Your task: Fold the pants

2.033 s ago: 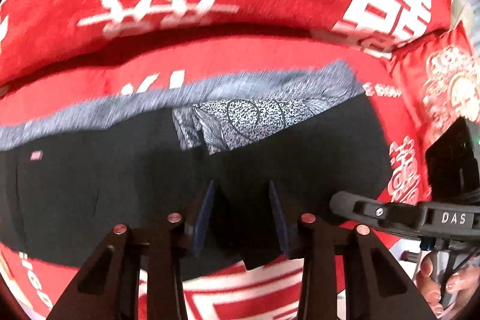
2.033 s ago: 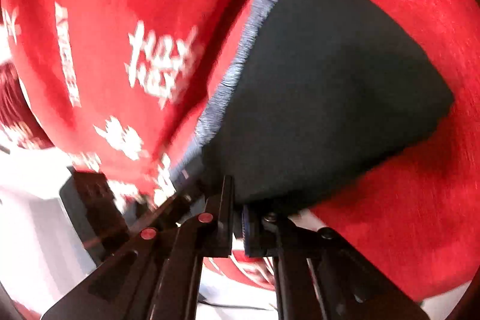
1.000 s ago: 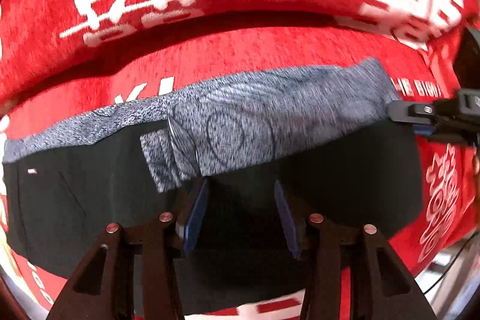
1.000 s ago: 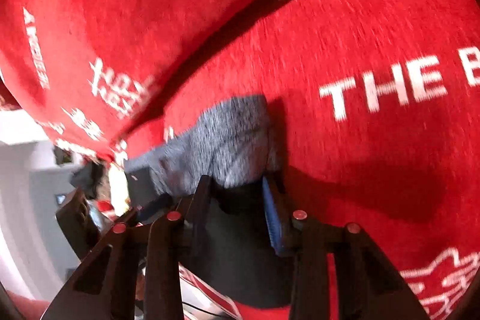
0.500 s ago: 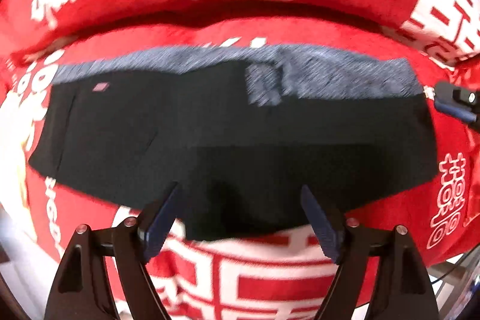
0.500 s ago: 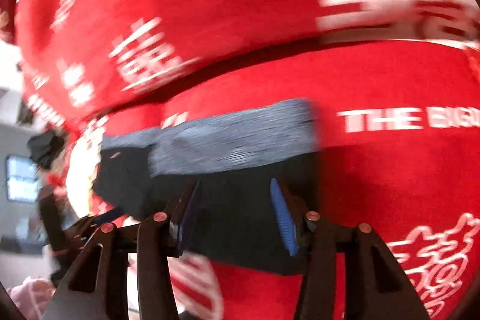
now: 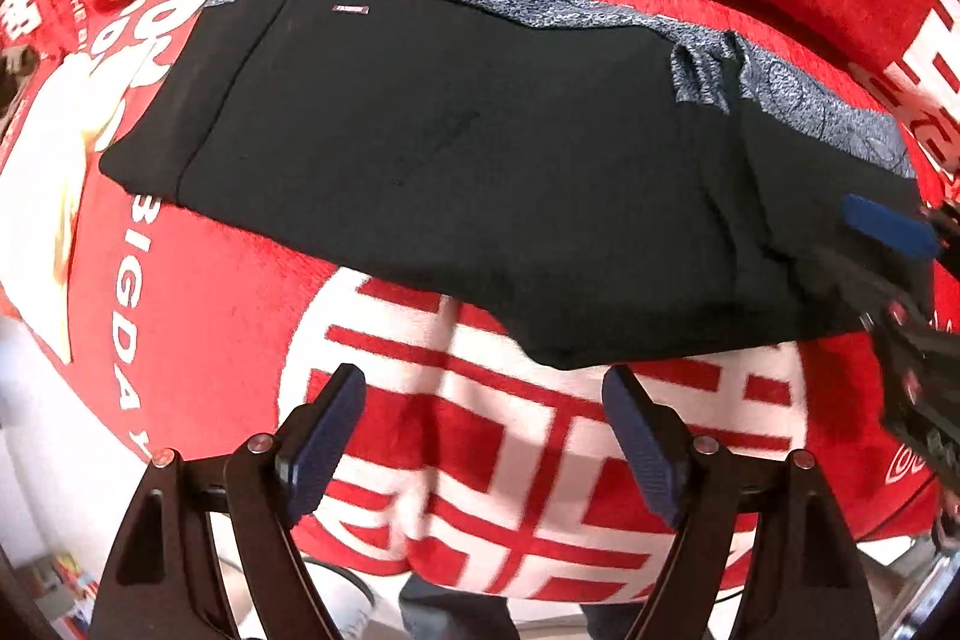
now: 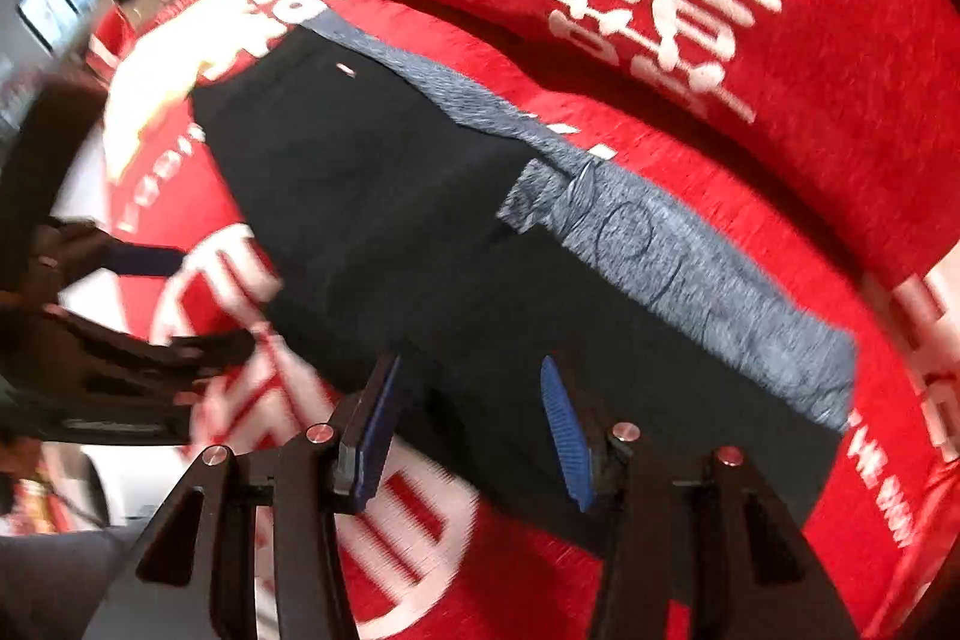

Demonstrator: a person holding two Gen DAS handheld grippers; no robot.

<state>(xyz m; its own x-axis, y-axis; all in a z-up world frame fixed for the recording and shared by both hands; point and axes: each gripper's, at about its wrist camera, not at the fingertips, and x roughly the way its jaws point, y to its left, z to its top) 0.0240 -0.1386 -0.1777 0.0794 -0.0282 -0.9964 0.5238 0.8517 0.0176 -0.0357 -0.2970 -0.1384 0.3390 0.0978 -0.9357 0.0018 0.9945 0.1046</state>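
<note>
The pants (image 7: pixel 480 172) have been released and lie folded across the red sofa seat (image 7: pixel 198 340), toward its back edge. Both left tongs (image 7: pixel 480 436) and right tongs (image 8: pixel 468 424) have been drawn back, spread apart and empty; another fold seems due.

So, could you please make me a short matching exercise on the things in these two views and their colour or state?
Things:
1. pants
2. waistband
3. blanket
4. left gripper

Descriptions:
A. red with white characters
B. open, holding nothing
C. speckled grey
D. black, lying flat

Pairs: 1-D, 2-C, 3-A, 4-B
</note>
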